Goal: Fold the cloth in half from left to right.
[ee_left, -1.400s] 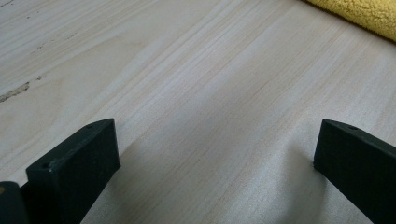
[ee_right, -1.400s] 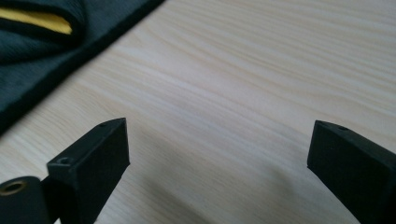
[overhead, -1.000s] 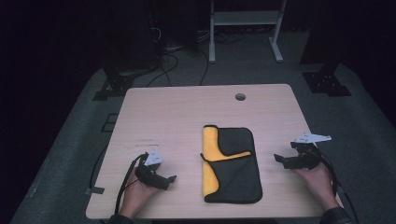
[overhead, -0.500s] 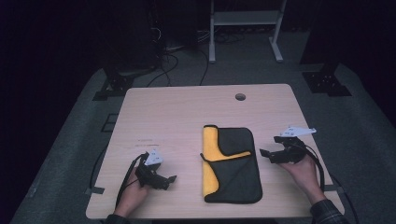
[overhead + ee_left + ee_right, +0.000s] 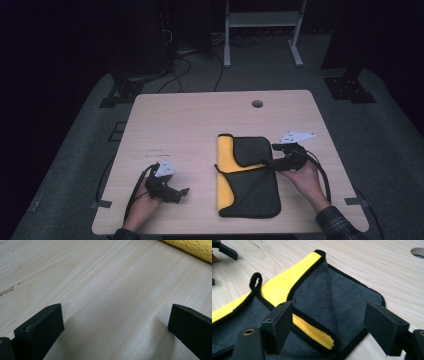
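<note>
While the left tongs (image 5: pixel 186 190) gape empty, the closing right tongs (image 5: pixel 328 326) straddle the plush folded cloth (image 5: pixel 332 302).

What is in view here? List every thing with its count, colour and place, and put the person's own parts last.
cloth: one, black with a yellow side, partly folded, on the table right of centre
loop: one, black, on the cloth's edge
table: one, pale wood, middle of the room
hole: one, round, in the table top near the far edge
stand: one, white, on the floor beyond the table
cables: several, black, on the floor beyond the table
left gripper: one, black, jaws open over bare table
right gripper: one, black, jaws just been closing, astride the cloth's folded corner, pads not yet pressing
hands: two, each holding a gripper at the near edge
</note>
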